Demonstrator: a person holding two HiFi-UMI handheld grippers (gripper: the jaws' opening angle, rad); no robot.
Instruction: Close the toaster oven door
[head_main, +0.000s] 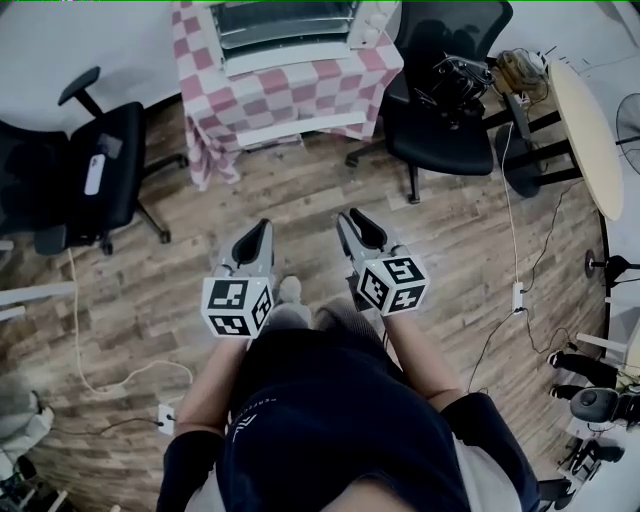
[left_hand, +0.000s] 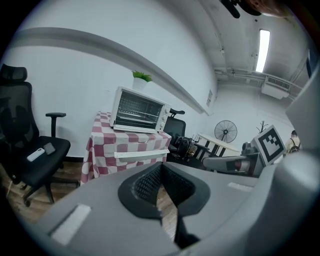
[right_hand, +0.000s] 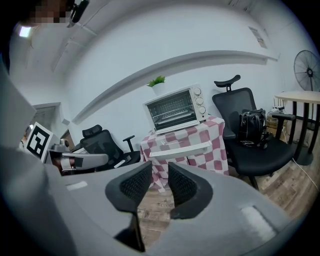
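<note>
A white toaster oven (head_main: 285, 25) (left_hand: 139, 110) (right_hand: 176, 110) stands on a table draped in a red-and-white checked cloth (head_main: 210, 100). Its door (head_main: 290, 128) (left_hand: 141, 154) (right_hand: 181, 149) hangs open, flat out towards me, with the white handle bar at its front edge. Both grippers are held over the wooden floor, well short of the table. My left gripper (head_main: 262, 228) (left_hand: 161, 165) has its pads meeting at the tips and holds nothing. My right gripper (head_main: 352, 220) (right_hand: 160, 167) is open, with floor showing through the gap between its pads.
A black office chair (head_main: 90, 170) holding a small remote stands left of the table. Another chair (head_main: 445, 120) to the right carries a black bag (head_main: 455, 78). A round table (head_main: 590, 130) is at far right. Cables and a power strip (head_main: 518, 297) lie on the floor.
</note>
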